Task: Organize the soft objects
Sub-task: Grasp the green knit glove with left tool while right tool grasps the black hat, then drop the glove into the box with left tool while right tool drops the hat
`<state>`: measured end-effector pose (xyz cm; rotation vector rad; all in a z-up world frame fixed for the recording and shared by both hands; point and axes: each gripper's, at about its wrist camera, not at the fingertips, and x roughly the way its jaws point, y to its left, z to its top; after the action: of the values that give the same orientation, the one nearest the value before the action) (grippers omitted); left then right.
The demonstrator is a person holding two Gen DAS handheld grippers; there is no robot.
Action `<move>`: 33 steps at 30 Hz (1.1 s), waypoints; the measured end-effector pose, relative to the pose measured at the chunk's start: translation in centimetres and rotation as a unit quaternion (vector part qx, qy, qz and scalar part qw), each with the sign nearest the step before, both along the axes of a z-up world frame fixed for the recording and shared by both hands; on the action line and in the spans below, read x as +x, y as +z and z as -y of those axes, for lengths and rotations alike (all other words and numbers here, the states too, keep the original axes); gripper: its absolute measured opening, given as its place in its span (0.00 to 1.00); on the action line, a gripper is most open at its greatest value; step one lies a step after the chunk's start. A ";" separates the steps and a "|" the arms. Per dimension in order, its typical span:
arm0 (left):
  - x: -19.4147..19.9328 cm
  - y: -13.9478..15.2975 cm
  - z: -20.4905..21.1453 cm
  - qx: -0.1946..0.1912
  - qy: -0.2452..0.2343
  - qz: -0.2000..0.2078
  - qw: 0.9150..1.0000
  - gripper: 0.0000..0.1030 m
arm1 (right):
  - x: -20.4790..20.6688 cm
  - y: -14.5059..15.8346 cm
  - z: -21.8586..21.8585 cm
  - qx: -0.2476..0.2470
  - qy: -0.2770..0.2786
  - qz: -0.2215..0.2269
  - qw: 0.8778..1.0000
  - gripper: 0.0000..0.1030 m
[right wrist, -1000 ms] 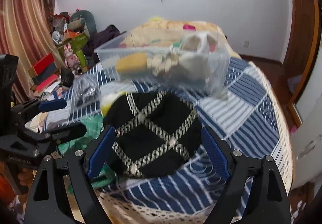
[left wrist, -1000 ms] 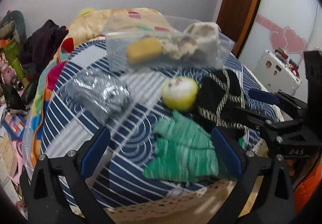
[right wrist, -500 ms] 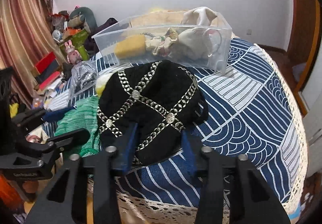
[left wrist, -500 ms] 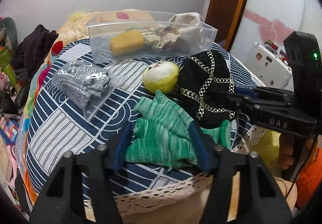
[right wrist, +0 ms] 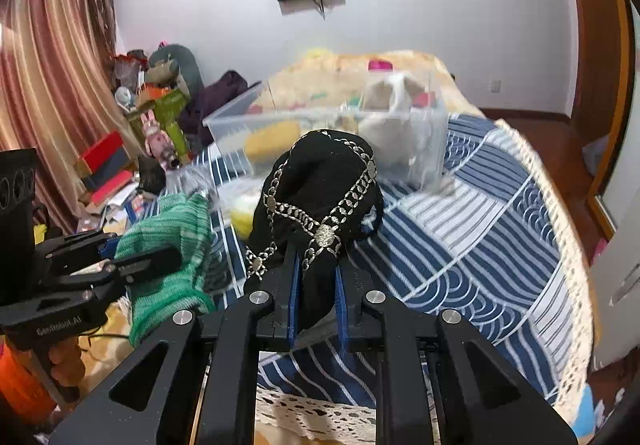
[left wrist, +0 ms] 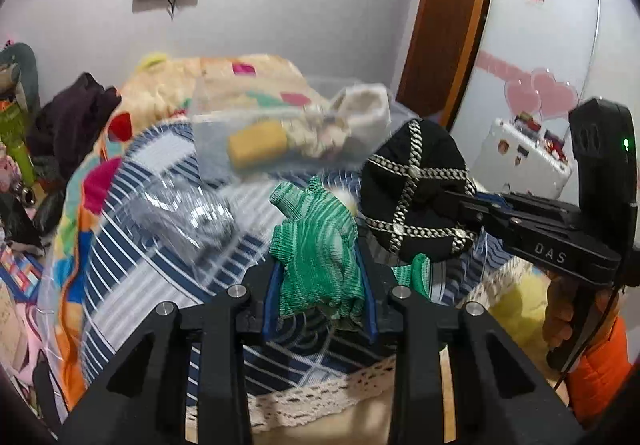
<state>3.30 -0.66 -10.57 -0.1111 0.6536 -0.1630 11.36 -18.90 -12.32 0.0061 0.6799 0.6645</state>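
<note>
Blanket (left wrist: 132,229), blue-and-white striped, covers the bed; a crinkled clear bag (left wrist: 180,209) lies on it at far left. Left gripper (left wrist: 320,293) is clamped on the green knit cloth (left wrist: 316,245), bunched upright between the blue pads and raised off the blanket. Behind, a clear plastic bin (left wrist: 224,133) holds a yellow sponge (left wrist: 258,145) and a cream plush (left wrist: 368,113). To the right, right gripper (right wrist: 316,293) pinches the black chain-patterned hat (right wrist: 320,189), also raised, just in front of the bin. Orange sleeve (left wrist: 600,365) at far right.
</note>
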 end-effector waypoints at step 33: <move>12.4 6.6 -4.8 0.039 0.095 0.097 0.990 0.32 | 7.5 7.8 -4.3 0.055 -0.039 0.108 0.992 0.13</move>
<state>15.75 4.12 -3.95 -0.0813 0.4507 0.0361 18.82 -14.58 -4.54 0.0607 0.4315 0.6165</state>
